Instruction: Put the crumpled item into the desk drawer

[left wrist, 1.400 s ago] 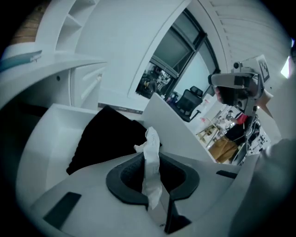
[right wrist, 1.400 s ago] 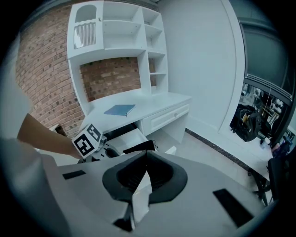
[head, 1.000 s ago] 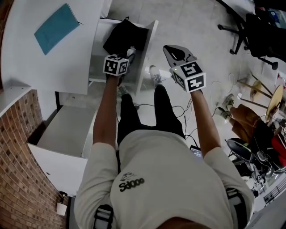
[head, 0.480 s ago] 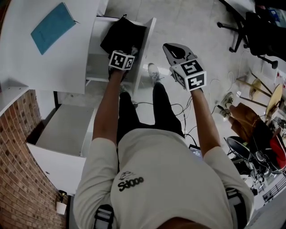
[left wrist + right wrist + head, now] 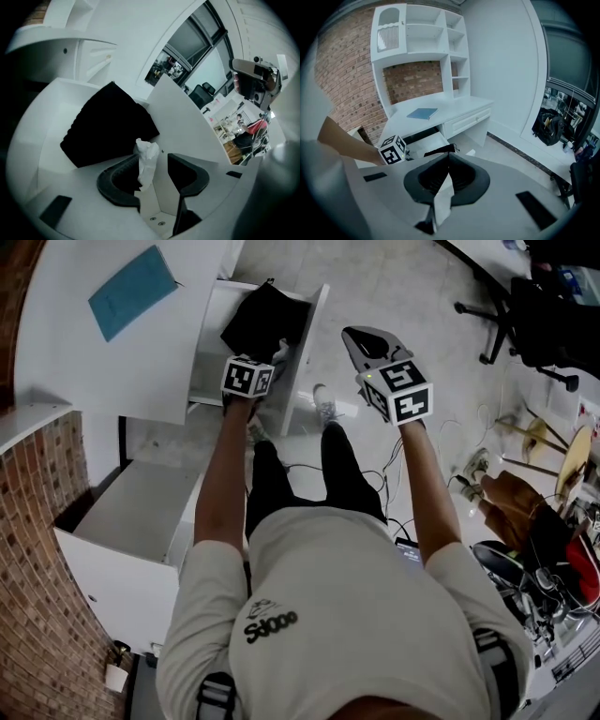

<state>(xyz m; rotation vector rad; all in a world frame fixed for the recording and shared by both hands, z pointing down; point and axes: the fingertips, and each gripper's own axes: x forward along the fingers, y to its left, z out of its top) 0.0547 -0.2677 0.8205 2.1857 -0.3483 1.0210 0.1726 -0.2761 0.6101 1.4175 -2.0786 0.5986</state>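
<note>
The left tongs [image 5: 154, 164] hang over the open drawer [image 5: 183, 122] and their jaws are opening. A second ago they were pinched in on the crumpled paper [image 5: 146, 152]; now they stand spread wide, with a clear gap on the right side of the wad. The white paper is still between the 2 jaws, up against the left one, with nothing pressing on it. I cannot tell whether it is falling or already touching the drawer floor. Either way the grip has been let go right above the drawer, so the drop looks made, or all but made.

Just beyond the paper, a black bundle [image 5: 108, 124] fills the back half of the drawer, leaving bare white floor at the front, where the paper should land.

The right tongs [image 5: 449, 161] are held out over the floor to the right of the drawer. Their jaws are closed together and hold nothing.

Farther off, the white worktop [image 5: 112, 362] carries 1 teal book [image 5: 131, 292], well apart from the action.

What seems left is to lift the left tongs clear of the paper and, if wanted, push the drawer in.
</note>
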